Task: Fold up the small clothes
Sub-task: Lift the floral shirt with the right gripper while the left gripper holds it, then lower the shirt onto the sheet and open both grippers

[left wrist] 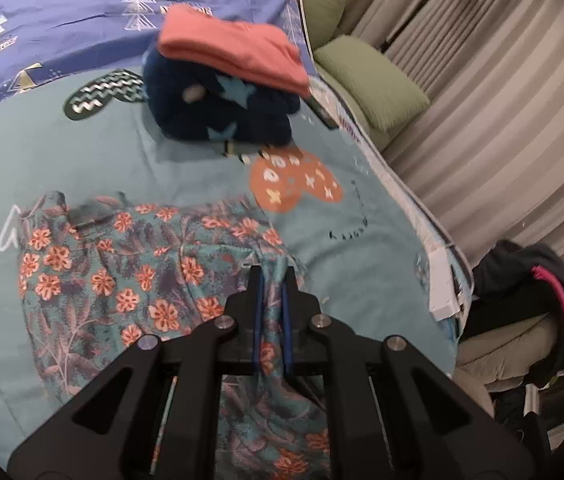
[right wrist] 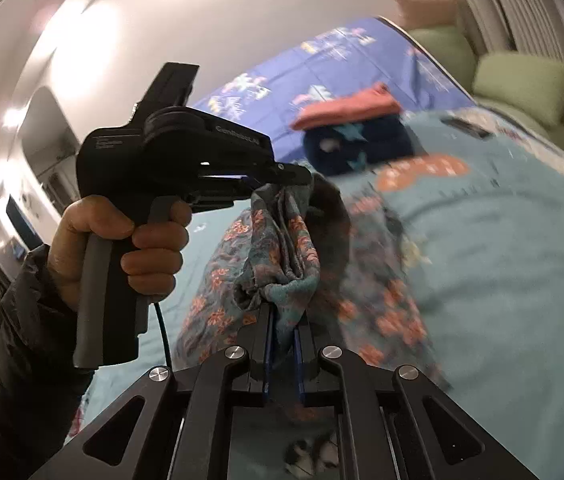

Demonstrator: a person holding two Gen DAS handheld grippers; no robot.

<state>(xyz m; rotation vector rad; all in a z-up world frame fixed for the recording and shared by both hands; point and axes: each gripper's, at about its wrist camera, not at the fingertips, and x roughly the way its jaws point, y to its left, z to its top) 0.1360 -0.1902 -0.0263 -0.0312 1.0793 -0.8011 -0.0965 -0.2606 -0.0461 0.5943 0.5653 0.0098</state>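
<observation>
A teal floral garment [left wrist: 134, 276] with orange flowers lies partly spread on the teal bedsheet [left wrist: 62, 152]. My left gripper [left wrist: 273, 276] is shut on one edge of it, the cloth pinched between the blue pads. My right gripper [right wrist: 282, 312] is shut on another bunched edge of the floral garment [right wrist: 282, 240] and holds it lifted above the bed. The left gripper [right wrist: 297, 176] also shows in the right wrist view, held in a hand, with the cloth hanging from its tip.
A folded pink garment [left wrist: 234, 56] sits on a folded navy star-print one [left wrist: 218, 108] further up the bed. Green cushions [left wrist: 369, 80] and striped curtains [left wrist: 501, 120] are at the right. The bed edge [left wrist: 441, 264] runs along the right, with a chair holding dark clothes [left wrist: 529, 292] beyond.
</observation>
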